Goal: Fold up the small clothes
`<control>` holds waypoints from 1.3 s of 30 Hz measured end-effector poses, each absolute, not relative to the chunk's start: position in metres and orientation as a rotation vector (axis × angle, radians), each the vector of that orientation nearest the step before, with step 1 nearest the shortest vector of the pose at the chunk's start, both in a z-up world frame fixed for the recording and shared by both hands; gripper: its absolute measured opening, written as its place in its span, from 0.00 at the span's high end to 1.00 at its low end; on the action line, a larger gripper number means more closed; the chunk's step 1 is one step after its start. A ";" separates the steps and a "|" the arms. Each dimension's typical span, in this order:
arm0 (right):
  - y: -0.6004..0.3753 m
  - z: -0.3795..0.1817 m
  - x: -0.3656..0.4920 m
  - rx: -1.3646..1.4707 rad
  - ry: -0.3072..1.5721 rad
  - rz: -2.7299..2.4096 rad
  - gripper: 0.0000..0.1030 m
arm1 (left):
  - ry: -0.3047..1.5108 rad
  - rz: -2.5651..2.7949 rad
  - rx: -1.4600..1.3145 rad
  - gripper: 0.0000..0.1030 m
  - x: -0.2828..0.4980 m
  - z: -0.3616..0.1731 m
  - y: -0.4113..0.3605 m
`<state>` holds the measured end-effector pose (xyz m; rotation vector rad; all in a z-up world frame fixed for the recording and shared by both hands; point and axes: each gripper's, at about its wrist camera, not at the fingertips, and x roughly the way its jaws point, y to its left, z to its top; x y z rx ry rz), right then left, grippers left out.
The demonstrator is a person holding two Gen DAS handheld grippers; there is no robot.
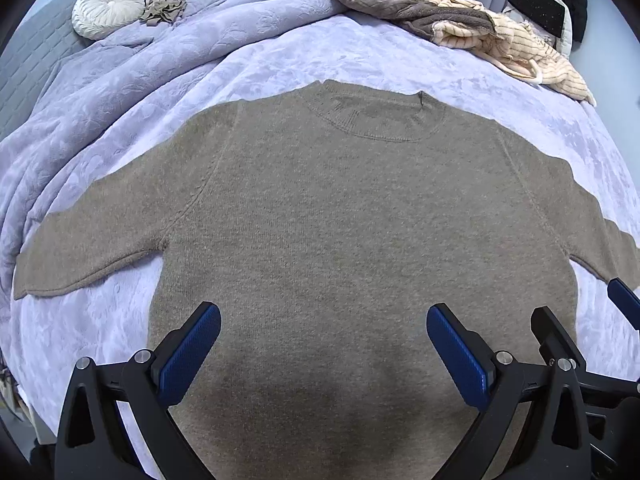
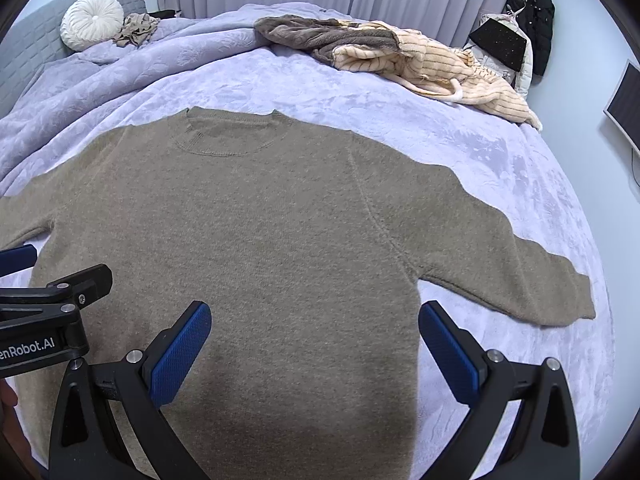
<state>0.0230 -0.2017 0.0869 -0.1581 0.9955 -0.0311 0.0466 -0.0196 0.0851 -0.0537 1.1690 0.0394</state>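
Observation:
A taupe knit sweater point(image 1: 340, 208) lies flat on the lavender bedspread point(image 1: 300, 60), collar away from me and both sleeves spread out to the sides. My left gripper point(image 1: 324, 332) hovers open over the lower body of the sweater, holding nothing. In the right wrist view the same sweater point(image 2: 260, 220) fills the middle, and my right gripper point(image 2: 314, 332) stands open above its lower right part, also holding nothing. The right gripper's fingers point(image 1: 624, 300) show at the right edge of the left wrist view; the left gripper's body point(image 2: 44, 320) shows at the left edge of the right one.
A heap of brown and cream striped clothes point(image 1: 460, 28) lies at the far right of the bed point(image 2: 400, 52). A round white cushion point(image 1: 108, 8) and a small crumpled beige garment point(image 1: 164, 8) sit by the grey headboard. Dark coats point(image 2: 528, 28) hang beyond the bed.

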 end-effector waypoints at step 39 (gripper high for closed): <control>-0.342 0.109 0.054 0.025 0.950 -0.203 0.00 | 1.167 -0.048 -0.003 0.00 0.102 0.100 -0.128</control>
